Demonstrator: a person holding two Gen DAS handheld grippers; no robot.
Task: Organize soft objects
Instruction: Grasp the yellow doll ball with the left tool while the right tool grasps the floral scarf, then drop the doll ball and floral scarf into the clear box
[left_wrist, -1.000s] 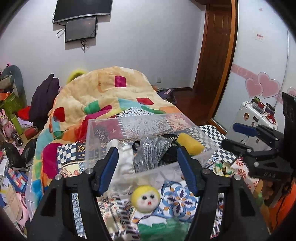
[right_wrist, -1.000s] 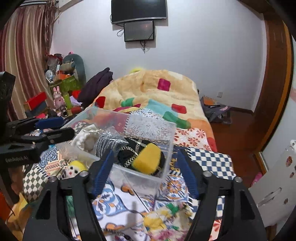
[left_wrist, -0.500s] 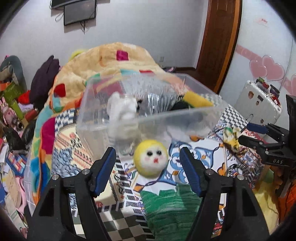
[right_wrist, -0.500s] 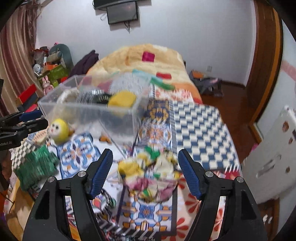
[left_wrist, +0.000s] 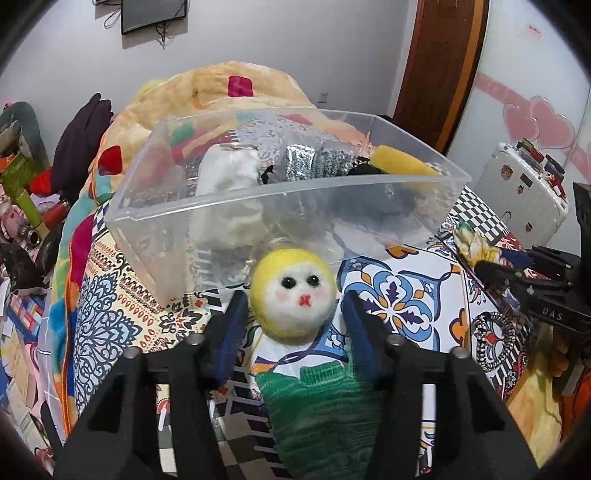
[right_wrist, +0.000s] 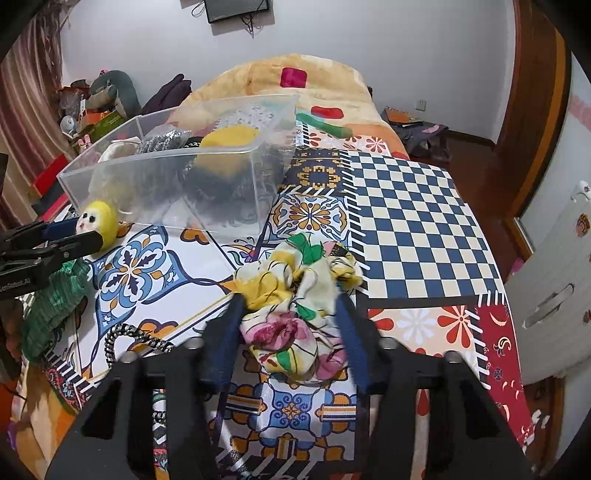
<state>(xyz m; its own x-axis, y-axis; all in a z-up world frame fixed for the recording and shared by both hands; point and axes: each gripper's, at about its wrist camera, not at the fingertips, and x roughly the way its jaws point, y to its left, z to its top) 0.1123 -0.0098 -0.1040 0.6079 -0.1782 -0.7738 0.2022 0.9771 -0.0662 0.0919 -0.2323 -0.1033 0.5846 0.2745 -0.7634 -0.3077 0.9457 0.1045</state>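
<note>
A felt doll head (left_wrist: 293, 295) with yellow hair lies on the patterned bed sheet just in front of a clear plastic box (left_wrist: 280, 192). My left gripper (left_wrist: 295, 301) straddles it with its jaws closing; thin gaps still show beside both blue pads. A crumpled floral cloth (right_wrist: 291, 295) lies on the sheet right of the box (right_wrist: 159, 157). My right gripper (right_wrist: 289, 301) is closing on it, and the cloth fills the space from pad to pad. The box holds a white item, a silver item and a yellow-and-black item.
A green knitted piece (left_wrist: 317, 406) lies under my left gripper. A black-and-white braided loop (right_wrist: 125, 336) lies between the grippers. A folded orange blanket (right_wrist: 295, 70) sits behind the box. A white suitcase (left_wrist: 517, 192) stands right of the bed, and clutter lines its left side.
Both grippers have come down and tilted toward the bed. The left one now frames the doll head, the right one the floral cloth. Both pairs of jaws have narrowed.
</note>
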